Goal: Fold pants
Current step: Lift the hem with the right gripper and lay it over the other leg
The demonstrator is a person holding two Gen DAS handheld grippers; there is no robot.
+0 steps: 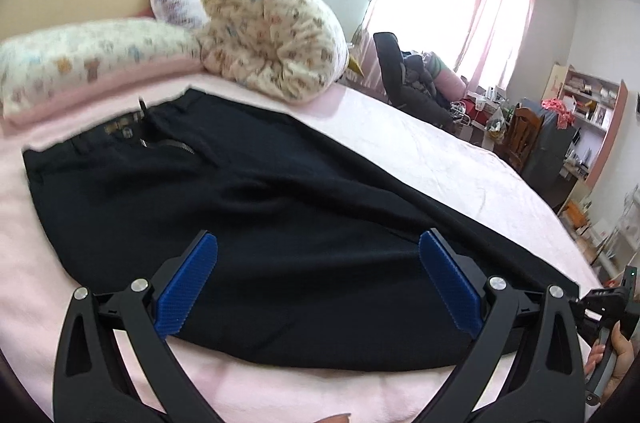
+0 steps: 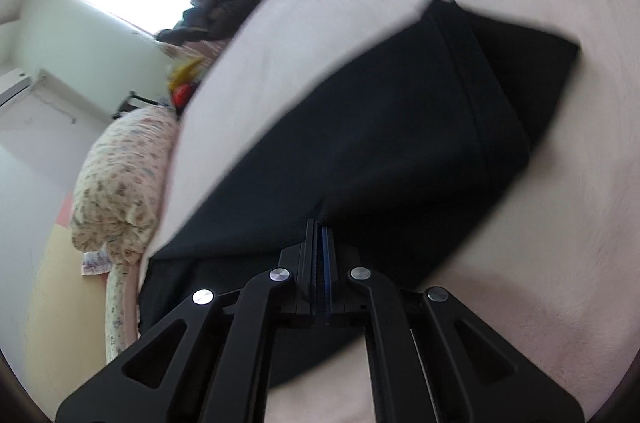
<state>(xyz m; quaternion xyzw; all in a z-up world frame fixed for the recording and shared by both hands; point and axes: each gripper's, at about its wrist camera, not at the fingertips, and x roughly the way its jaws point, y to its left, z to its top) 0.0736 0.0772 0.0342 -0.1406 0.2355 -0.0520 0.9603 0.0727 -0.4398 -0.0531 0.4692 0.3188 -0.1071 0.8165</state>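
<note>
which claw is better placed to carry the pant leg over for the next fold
Right. The right claw is already shut on the black pants, while the left claw hangs open above them, gripping nothing.

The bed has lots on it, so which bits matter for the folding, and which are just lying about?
Part of the job:
black pants spread on the pink bedsheet
left gripper, open above them
right gripper, shut on the pants

Just lying about:
rolled floral quilt
pillow
dark chair piled with clothes
shelves
</note>
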